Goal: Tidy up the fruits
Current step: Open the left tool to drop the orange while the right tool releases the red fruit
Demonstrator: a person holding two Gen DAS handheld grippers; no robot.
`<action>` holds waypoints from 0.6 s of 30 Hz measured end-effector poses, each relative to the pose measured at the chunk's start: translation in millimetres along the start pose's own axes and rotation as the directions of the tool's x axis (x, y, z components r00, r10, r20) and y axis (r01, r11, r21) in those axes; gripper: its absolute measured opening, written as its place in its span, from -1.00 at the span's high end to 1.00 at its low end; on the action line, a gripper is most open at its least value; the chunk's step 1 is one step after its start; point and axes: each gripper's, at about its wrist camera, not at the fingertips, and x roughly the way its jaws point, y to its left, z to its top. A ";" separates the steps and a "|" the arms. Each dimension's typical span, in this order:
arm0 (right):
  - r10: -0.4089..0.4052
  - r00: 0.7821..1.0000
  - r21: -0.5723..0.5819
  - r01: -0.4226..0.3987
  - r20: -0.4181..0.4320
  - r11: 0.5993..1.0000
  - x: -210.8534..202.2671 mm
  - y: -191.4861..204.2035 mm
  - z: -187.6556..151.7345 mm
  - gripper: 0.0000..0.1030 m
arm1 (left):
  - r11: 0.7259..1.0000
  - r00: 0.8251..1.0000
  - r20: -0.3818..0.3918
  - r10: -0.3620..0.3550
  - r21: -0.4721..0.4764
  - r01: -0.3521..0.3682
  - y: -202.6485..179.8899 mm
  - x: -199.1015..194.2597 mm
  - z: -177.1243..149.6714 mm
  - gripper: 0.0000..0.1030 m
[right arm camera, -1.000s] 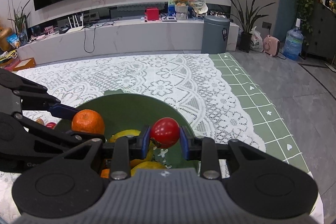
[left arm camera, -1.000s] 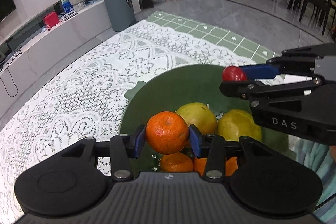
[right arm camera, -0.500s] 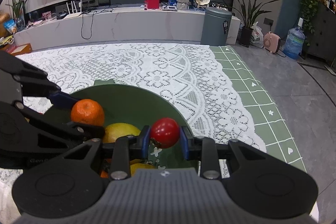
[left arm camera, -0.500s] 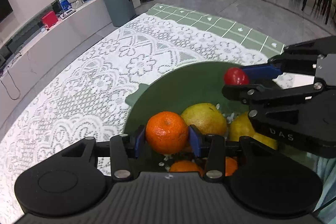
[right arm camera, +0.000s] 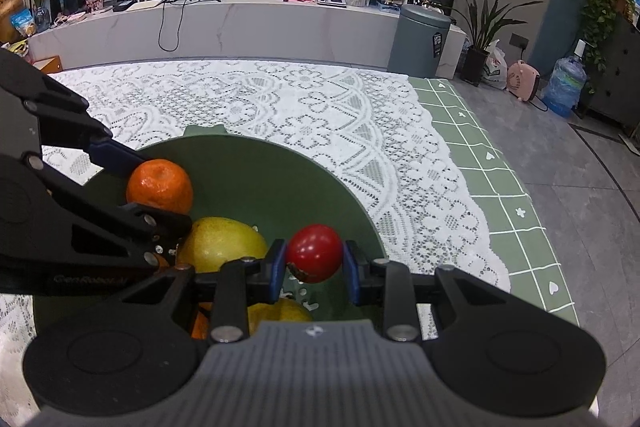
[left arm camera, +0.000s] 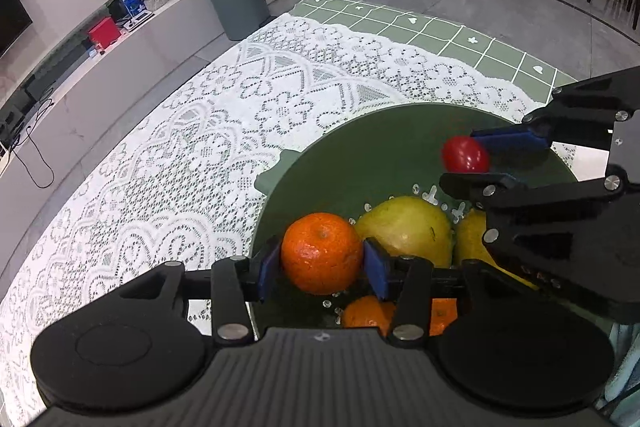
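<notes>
My left gripper [left arm camera: 322,267] has an orange mandarin [left arm camera: 322,253] between its blue pads, low over the near left part of a dark green bowl [left arm camera: 360,147]. Its jaws are opening, and the pads still touch the fruit. My right gripper [right arm camera: 314,267] is shut on a small red tomato [right arm camera: 315,253] over the bowl's right side. In the left wrist view it reaches in from the right, tomato [left arm camera: 466,155] at its tips. Inside the bowl lie two yellow-green fruits [left arm camera: 404,231] and more oranges [left arm camera: 364,311], partly hidden under the grippers.
The bowl stands on a white lace cloth [right arm camera: 280,107] over a green checked mat [right arm camera: 480,147] near the table's right edge. Beyond are grey floor, a grey bin [right arm camera: 420,43] and a long white bench [right arm camera: 220,23].
Both grippers have tipped slightly lower over the bowl, and the right one has come a little closer with the tomato. Each fruit stays between its pads.
</notes>
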 end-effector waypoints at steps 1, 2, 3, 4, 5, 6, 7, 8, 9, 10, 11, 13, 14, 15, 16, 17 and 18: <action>-0.001 1.000 -0.004 0.001 -0.002 1.000 0.3 0.7 -0.2 0.47 | 1.000 1.000 0.000 0.002 0.003 -0.002 -0.4 -0.3 -0.4 -0.08; -0.001 1.000 -0.006 0.001 -0.003 1.000 0.2 1.2 -0.5 0.47 | 1.000 1.000 0.001 0.006 0.006 -0.006 -1.3 -0.8 -1.0 -0.10; 0.000 1.000 -0.006 0.000 -0.004 1.000 0.4 1.2 -0.6 0.47 | 1.000 1.000 0.003 0.010 0.010 -0.010 -2.6 -1.4 -1.7 -0.14; 0.000 1.000 -0.005 0.000 -0.004 1.000 0.0 0.9 -0.4 0.47 | 1.000 1.000 0.005 0.012 0.014 -0.012 -3.6 -2.2 -2.5 -0.17; 0.000 1.000 -0.004 0.000 -0.004 1.000 0.0 0.5 -0.4 0.47 | 1.000 1.000 0.006 0.009 0.016 -0.009 -4.4 -2.8 -2.9 -0.25; 0.000 1.000 -0.003 0.000 -0.004 1.000 -0.2 0.6 -0.4 0.47 | 1.000 1.000 0.009 0.008 0.017 -0.008 -4.9 -3.8 -3.5 -0.28; 0.000 1.000 -0.003 0.000 -0.004 1.000 -0.1 0.8 -0.4 0.47 | 1.000 1.000 0.011 0.008 0.017 -0.008 -5.4 -4.8 -3.7 -0.28; 0.000 1.000 -0.004 0.000 -0.004 1.000 0.0 1.1 -0.5 0.47 | 1.000 1.000 0.012 0.007 0.016 -0.008 -6.1 -5.6 -3.9 -0.29; 0.000 1.000 -0.004 0.000 -0.005 1.000 0.5 1.0 -0.8 0.47 | 1.000 1.000 0.014 0.006 0.015 -0.006 -6.3 -7.0 -3.9 -0.29; 0.000 1.000 -0.005 0.000 -0.006 1.000 0.8 0.9 -0.5 0.47 | 1.000 1.000 0.017 0.004 0.012 -0.005 -6.4 -8.8 -3.8 -0.29; 0.000 1.000 -0.005 0.000 -0.007 1.000 1.0 1.0 -0.4 0.47 | 1.000 1.000 0.021 0.002 0.010 -0.003 -6.7 -11.1 -3.6 -0.29; 0.000 1.000 0.000 0.000 -0.007 1.000 1.4 0.1 -0.5 0.47 | 1.000 1.000 0.030 0.006 0.008 -0.007 -6.9 -15.9 -3.8 -0.29; 0.000 1.000 0.000 0.000 -0.009 1.000 1.9 -0.1 -0.4 0.47 | 1.000 0.999 0.036 0.010 0.006 -0.010 -7.2 -18.2 -4.0 -0.29; -0.001 1.000 -0.001 0.001 -0.010 1.000 2.1 0.2 -0.9 0.47 | 1.000 0.999 0.039 0.010 0.003 -0.010 -7.0 -20.3 -4.0 -0.29; -0.002 1.000 -0.002 0.002 -0.011 1.000 2.3 0.4 -0.8 0.47 | 1.000 0.999 0.040 0.008 -0.001 -0.008 -6.8 -21.8 -4.0 -0.29; -0.003 1.000 -0.003 0.003 -0.012 1.000 2.4 0.7 -0.7 0.46 | 1.000 0.999 0.039 0.008 -0.008 -0.008 -7.0 -23.1 -4.1 -0.29; -0.003 1.000 -0.004 0.003 -0.013 1.000 2.6 1.0 -1.0 0.46 | 1.000 0.999 0.041 0.012 -0.014 -0.011 -6.3 -24.8 -4.3 -0.30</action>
